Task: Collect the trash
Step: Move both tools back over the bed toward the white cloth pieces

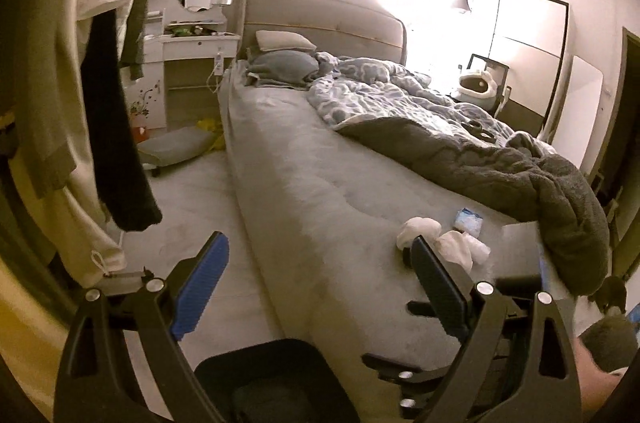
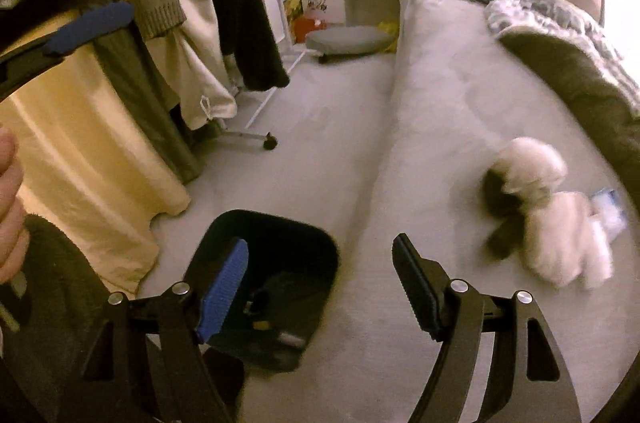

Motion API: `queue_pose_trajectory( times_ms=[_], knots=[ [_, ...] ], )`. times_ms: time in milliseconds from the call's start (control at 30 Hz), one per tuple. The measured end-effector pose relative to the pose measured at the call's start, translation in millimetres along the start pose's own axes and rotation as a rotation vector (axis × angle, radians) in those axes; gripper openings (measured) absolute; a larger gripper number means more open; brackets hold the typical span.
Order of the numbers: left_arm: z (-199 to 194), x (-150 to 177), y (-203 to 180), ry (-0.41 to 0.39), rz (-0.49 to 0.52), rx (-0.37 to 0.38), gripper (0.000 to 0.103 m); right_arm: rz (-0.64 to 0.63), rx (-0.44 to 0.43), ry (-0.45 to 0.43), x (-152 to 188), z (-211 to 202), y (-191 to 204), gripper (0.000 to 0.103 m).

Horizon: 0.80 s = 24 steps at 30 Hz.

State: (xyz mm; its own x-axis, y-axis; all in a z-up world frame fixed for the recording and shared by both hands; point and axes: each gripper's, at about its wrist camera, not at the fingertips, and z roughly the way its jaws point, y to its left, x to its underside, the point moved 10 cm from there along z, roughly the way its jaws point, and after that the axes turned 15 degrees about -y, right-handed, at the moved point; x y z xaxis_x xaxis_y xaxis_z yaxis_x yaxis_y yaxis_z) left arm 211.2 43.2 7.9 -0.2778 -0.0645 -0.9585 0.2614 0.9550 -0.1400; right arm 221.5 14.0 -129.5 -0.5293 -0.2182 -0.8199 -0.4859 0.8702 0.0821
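Both grippers hang with fingers spread wide and nothing between them. The left gripper (image 1: 320, 287) points along the near edge of the bed (image 1: 304, 183), and the right gripper (image 2: 320, 287) sits over the gap between the bed (image 2: 460, 103) and the black bin (image 2: 276, 287), probably so either can reach the litter and carry it a short way.

The trash lies on the bare grey sheet near the foot corner of the bed: crumpled white tissues (image 1: 440, 239) in a loose clump, with a small blue and white packet (image 1: 469, 219) just beside them toward the rumpled blanket (image 1: 520, 163). In the right view the tissues (image 2: 552, 219) are blurred, and the packet (image 2: 608, 211) peeks out behind them.

The bin stands on the floor tight against the bed's side edge, mouth up, seemingly placed so items can drop straight in. Inside lie a few dark scraps and something pale and yellowish, too dim to name. The tissues look light and soft, so a gentle pinch should do
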Motion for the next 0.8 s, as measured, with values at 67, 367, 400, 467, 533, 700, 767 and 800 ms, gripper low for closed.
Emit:
queue_pose_trajectory(
  times_ms=[67,367,400,467,533,700,767,800],
  knots=[
    [9,0,-4,0.005,0.011,0.01,0.094,-0.015,0.012,-0.02,-6,-9,-8,0.077],
    [47,7,-18,0.039,0.014,0.062,0.094,-0.092,0.055,-0.096,-25,-34,-46,0.078],
    [52,8,-22,0.042,0.021,0.066,0.094,-0.098,0.06,-0.102,-27,-35,-52,0.078],
    [61,10,-27,0.051,0.043,0.08,0.094,-0.095,0.071,-0.115,-29,-37,-65,0.079],
    [70,13,-33,0.059,0.066,0.091,0.094,-0.069,0.083,-0.117,-28,-39,-78,0.079],
    [97,21,-46,0.088,0.077,0.137,0.094,-0.016,0.108,-0.122,-24,-40,-110,0.079],
    [107,25,-52,0.105,0.075,0.158,0.094,0.005,0.118,-0.119,-21,-39,-122,0.079],
    [110,27,-54,0.114,0.071,0.167,0.094,0.016,0.12,-0.116,-19,-39,-128,0.079]
  ],
)
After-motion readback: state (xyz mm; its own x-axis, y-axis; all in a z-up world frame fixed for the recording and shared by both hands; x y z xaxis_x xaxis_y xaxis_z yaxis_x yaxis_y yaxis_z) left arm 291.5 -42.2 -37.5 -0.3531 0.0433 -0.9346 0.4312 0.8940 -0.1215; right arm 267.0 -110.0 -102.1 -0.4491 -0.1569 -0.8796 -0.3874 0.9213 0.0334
